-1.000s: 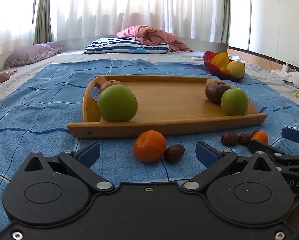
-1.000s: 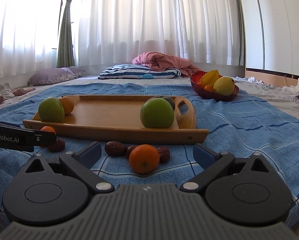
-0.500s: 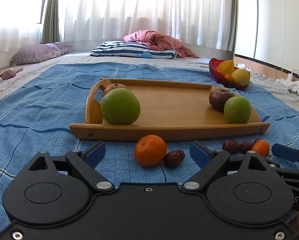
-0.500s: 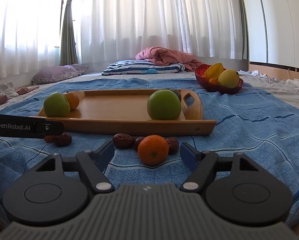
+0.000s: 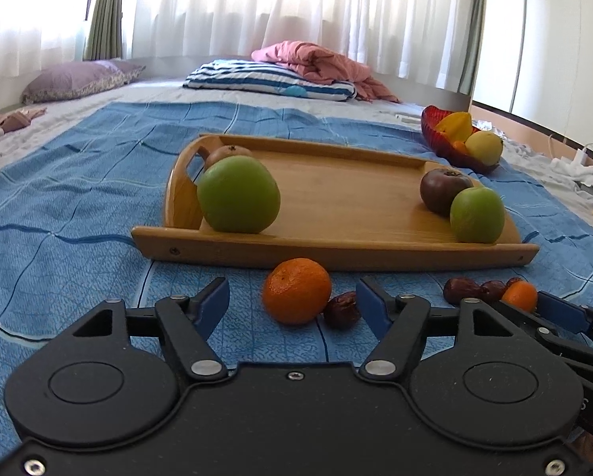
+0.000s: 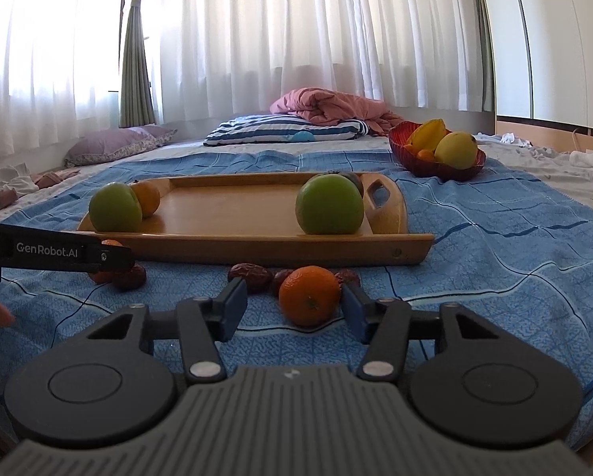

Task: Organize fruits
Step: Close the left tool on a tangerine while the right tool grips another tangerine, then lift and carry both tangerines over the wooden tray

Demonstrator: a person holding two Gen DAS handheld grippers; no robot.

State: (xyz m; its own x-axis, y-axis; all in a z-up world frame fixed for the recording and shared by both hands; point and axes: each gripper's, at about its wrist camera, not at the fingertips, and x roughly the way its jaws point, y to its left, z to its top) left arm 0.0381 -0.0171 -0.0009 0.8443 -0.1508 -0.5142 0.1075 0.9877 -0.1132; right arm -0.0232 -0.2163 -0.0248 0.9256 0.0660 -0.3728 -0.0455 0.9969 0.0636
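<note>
A wooden tray lies on a blue blanket and holds two green apples, a dark fruit and a brownish fruit. In front of it, my left gripper is open, its fingers either side of an orange and a date. In the right wrist view the tray shows too. My right gripper is open around a second orange, with dates just behind it.
A red bowl of yellow fruit stands beyond the tray's right end. A striped pillow, pink blanket and purple pillow lie at the back. The left gripper's body crosses the right wrist view's left edge.
Both grippers have moved forward and lower toward their oranges, and their fingers have narrowed around them. The fruit has not moved.
</note>
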